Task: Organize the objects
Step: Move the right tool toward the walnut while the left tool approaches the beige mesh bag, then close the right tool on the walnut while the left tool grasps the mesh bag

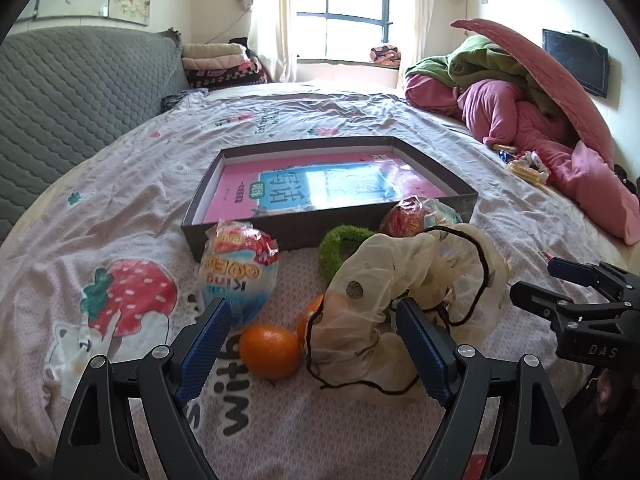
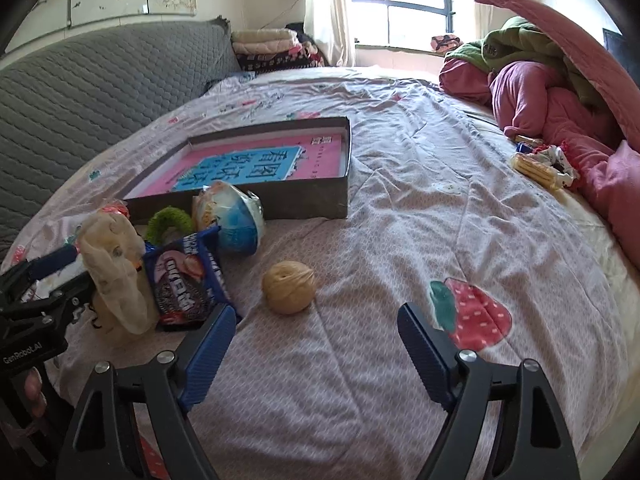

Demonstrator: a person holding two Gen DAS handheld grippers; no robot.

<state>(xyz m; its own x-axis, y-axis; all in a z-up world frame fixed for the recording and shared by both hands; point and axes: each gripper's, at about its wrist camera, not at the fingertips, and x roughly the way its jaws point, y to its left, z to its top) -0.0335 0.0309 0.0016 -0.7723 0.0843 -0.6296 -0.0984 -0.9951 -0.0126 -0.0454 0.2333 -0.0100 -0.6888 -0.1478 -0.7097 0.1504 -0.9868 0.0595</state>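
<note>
So we've got both grippers over the bed sheet (image 2: 380, 208). Our left gripper (image 1: 314, 344) has its jaws spread, nothing pinched, with an orange (image 1: 270, 350) and a sheer cream scrunchie (image 1: 400, 300) lying between them. Our right gripper (image 2: 316, 350) is spread wide too, empty, near a ball of beige yarn (image 2: 288, 287). The shallow box (image 2: 304, 200) with the pink book (image 2: 256, 160) sits just behind the pile.

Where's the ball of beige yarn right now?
In the right wrist view, the ball of beige yarn lies alone on the bedspread, ahead of the open right gripper, right of the Oreo packet.
</note>
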